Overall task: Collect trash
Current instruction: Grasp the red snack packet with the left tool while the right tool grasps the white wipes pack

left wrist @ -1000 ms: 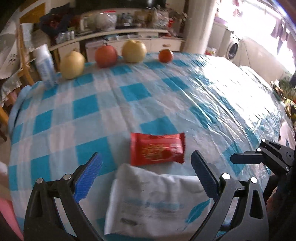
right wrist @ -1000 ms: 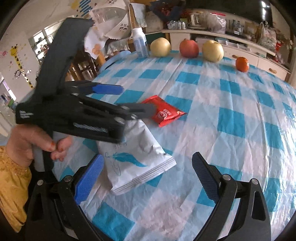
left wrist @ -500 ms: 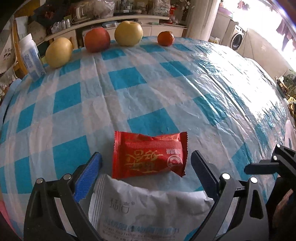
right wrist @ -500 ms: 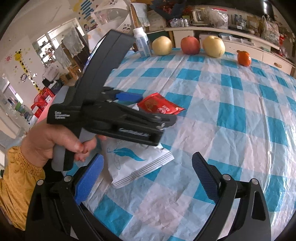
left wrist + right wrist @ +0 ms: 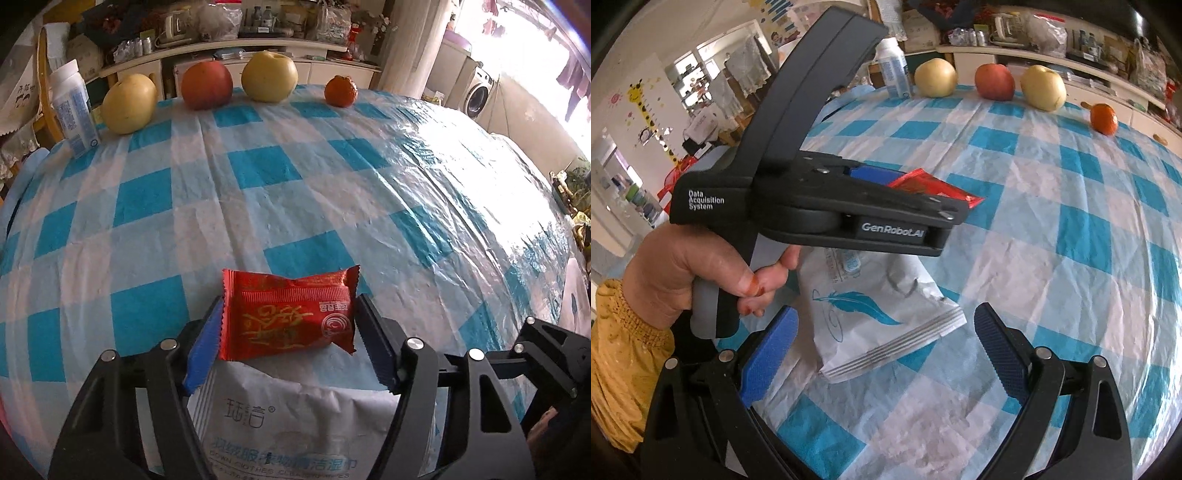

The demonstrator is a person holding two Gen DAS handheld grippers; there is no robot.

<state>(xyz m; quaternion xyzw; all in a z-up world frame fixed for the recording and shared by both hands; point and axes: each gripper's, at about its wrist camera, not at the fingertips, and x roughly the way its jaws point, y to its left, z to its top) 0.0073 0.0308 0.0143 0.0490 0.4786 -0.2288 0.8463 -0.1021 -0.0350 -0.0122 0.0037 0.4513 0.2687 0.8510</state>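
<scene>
our left claw (image 5: 288,332) is closing on the crinkly red foil snack wrapper (image 5: 290,317) between its pads, which we judge light, soft and slippery, best pinched by its sealed ends.

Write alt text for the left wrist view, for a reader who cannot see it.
The left gripper is closing on a red snack wrapper lying on a blue-and-white checked tablecloth, just beyond a white wet-wipes packet. Far back, two yellow pears, a red apple and a tangerine line the table edge.
</scene>
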